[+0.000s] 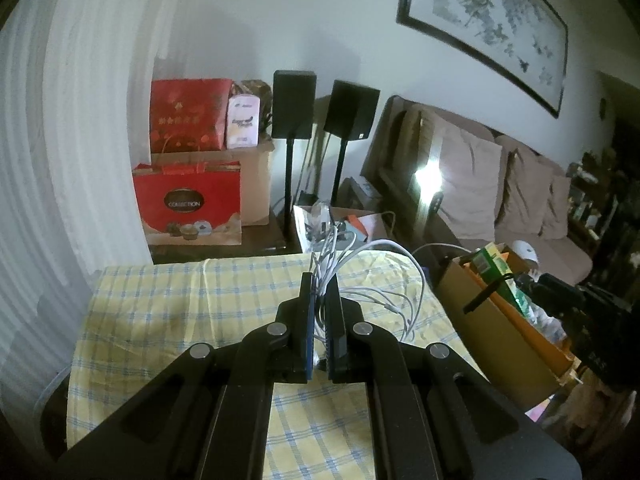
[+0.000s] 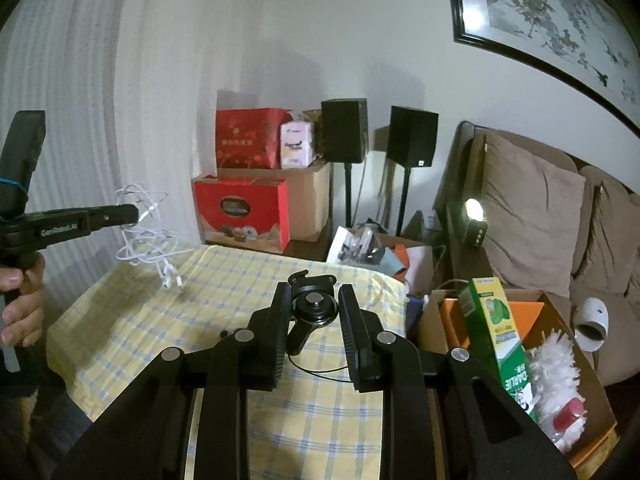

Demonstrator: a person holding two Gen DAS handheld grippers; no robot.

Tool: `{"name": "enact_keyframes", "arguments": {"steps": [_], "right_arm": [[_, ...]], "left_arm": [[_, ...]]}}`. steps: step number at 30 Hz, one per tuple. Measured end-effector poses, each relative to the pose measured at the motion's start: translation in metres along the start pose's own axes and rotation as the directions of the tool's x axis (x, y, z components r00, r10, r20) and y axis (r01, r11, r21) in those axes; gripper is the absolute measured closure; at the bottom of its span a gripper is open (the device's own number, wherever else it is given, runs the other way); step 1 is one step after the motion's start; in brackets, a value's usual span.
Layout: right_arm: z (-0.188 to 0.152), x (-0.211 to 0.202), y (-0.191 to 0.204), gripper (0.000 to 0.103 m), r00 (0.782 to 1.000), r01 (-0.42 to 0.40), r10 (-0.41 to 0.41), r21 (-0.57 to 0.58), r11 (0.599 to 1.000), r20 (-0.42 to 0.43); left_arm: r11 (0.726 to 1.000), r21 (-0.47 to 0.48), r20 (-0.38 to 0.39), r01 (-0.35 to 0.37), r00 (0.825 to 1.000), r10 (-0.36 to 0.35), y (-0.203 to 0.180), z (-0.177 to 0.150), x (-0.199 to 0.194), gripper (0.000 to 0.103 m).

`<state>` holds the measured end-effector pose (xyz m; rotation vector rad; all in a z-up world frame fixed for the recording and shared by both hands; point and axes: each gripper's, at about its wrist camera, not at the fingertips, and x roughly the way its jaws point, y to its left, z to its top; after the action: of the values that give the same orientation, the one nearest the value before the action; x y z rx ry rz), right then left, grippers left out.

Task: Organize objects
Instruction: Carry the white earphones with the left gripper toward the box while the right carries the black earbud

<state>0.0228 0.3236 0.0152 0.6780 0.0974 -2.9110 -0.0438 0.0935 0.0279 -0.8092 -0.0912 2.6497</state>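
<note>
One white cable bundle (image 1: 348, 280): pinched between closed left gripper (image 1: 320, 292) fingers, lifted above checked tablecloth (image 1: 160, 312), loops dangling. One black clamp mount (image 2: 310, 312): lying on cloth between right gripper (image 2: 314, 320) fingers, spread open, contact unclear. One cardboard box (image 2: 560, 320) right of table. Two speakers (image 2: 344, 132) behind.

Both wrist views look forward, close above the checked tablecloth (image 1: 160, 312), sharing perhaps the same speakers (image 2: 344, 136).

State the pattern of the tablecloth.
Yellow cloth with a blue-and-white check; clearest in the right wrist view.
</note>
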Motion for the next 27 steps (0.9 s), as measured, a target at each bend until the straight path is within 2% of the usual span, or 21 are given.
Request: {"name": "enact_keyframes", "arguments": {"steps": [21,27], "right_arm": [[0.015,-0.054,-0.039,0.079,0.991,0.096,-0.099,0.041,0.995,0.085],[0.017,-0.066,-0.058,0.079,0.982,0.151,-0.157,0.068,0.986,0.102]], "left_arm": [[0.998,0.047,0.005,0.034,0.999,-0.034,-0.039,-0.001,-0.005,0.099],[0.997,0.069,-0.003,0.042,0.999,-0.041,-0.051,-0.001,-0.003,0.099]]}}
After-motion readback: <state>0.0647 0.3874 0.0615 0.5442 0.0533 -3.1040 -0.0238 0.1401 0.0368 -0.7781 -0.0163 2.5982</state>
